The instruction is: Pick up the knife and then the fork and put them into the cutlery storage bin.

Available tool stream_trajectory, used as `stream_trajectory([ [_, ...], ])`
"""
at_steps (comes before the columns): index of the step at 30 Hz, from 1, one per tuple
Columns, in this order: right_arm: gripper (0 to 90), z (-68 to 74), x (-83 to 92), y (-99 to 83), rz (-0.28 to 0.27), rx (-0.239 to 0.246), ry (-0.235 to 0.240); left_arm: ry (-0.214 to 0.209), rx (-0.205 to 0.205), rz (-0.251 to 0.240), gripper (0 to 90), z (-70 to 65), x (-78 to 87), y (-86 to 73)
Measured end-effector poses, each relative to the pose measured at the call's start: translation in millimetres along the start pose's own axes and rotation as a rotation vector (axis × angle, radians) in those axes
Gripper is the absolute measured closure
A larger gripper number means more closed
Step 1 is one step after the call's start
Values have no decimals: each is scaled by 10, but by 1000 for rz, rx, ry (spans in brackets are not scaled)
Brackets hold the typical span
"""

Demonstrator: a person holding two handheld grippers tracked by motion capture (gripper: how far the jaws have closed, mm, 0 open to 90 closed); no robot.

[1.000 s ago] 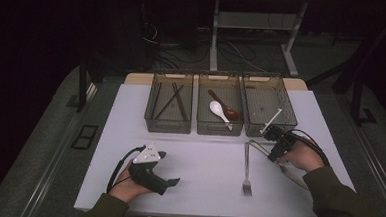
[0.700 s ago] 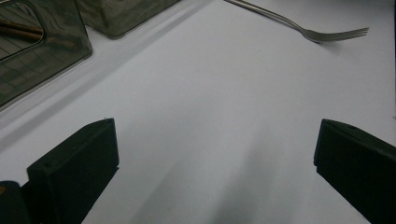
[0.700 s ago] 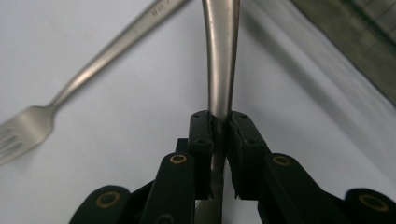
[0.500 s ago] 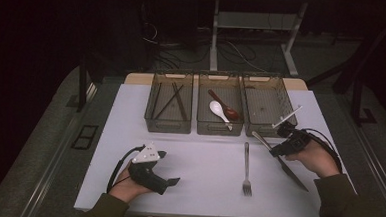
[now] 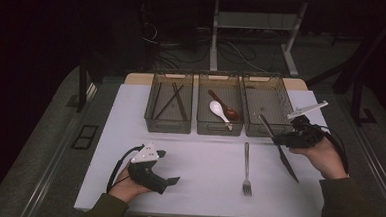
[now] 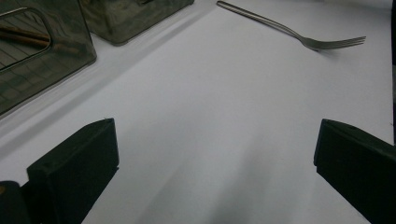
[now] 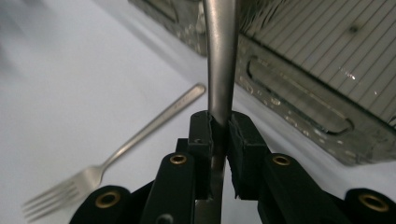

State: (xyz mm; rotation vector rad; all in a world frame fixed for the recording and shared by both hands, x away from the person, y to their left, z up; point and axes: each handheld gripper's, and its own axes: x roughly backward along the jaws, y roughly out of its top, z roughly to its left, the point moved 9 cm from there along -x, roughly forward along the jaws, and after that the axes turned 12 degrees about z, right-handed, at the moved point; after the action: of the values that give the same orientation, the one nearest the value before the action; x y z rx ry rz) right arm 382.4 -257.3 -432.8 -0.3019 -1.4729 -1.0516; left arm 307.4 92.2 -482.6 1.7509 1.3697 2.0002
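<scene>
Between your right gripper's (image 7: 219,135) pads sits the knife (image 5: 279,145), clamped near its middle; a second ago it lay on the white table (image 5: 203,164) beside the fork (image 5: 247,169), now it hangs lifted and slanted just in front of the empty right bin (image 5: 267,106); that reads as picked and heading for the bin; those tongs are narrow, gripping steel; your left gripper (image 5: 165,169) rests unmoved on the table, jaws wide, touching nothing.
</scene>
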Motion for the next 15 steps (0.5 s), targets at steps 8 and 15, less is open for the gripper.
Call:
stream_trajectory([
  [8,793,-131,154,32,-145,-54,-8,-1,3,-16,0,6,16,14],
  [15,793,-224,271,56,-250,-92,-8,1,2,-24,0,6,19,23],
])
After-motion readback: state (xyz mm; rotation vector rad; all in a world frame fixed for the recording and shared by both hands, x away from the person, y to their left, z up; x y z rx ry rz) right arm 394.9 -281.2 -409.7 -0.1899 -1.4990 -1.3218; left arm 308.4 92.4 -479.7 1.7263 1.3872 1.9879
